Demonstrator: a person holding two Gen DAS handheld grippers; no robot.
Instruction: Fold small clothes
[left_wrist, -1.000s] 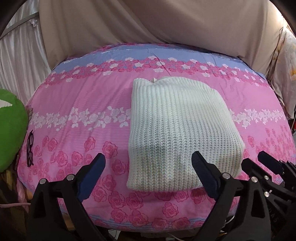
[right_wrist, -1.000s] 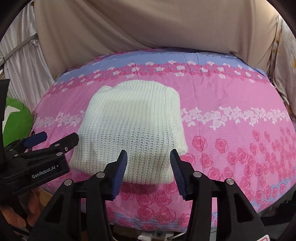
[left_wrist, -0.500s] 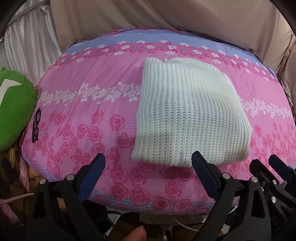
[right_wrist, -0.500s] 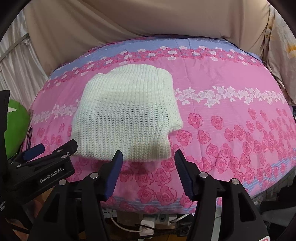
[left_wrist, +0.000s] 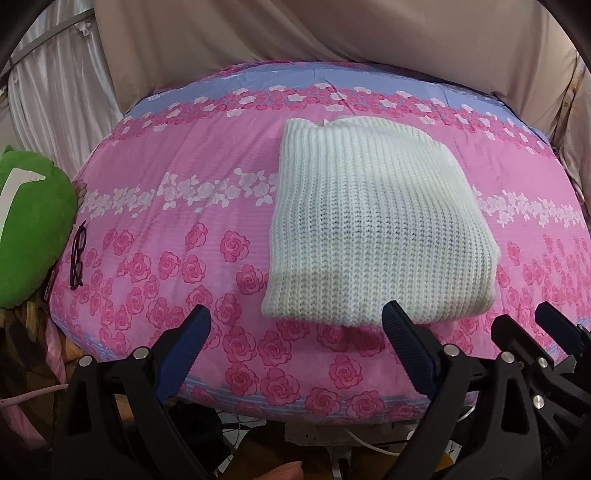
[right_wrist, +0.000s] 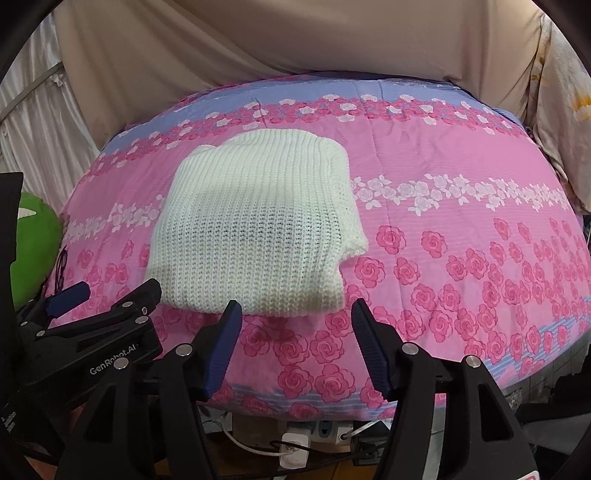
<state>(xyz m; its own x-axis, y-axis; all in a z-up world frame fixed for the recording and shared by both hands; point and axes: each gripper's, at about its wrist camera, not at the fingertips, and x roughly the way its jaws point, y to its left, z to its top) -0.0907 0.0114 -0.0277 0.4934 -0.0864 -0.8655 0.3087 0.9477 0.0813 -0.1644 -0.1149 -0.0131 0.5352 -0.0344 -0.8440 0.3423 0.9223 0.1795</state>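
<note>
A white knitted sweater lies folded into a thick rectangle on the pink rose-print bed cover; it also shows in the right wrist view. My left gripper is open and empty, hovering off the bed's near edge, short of the sweater's near hem. My right gripper is open and empty, also off the near edge just in front of the hem. Each gripper shows at the side of the other's view: the right one and the left one.
A green plush cushion lies at the bed's left side, with dark glasses beside it. Beige and white curtains hang behind the bed. A power strip and cables lie below the near edge.
Both grippers have pulled back from the sweater toward the bed's near edge and risen slightly; the bed edge and floor clutter now show. The right gripper's jaws have opened wider.
</note>
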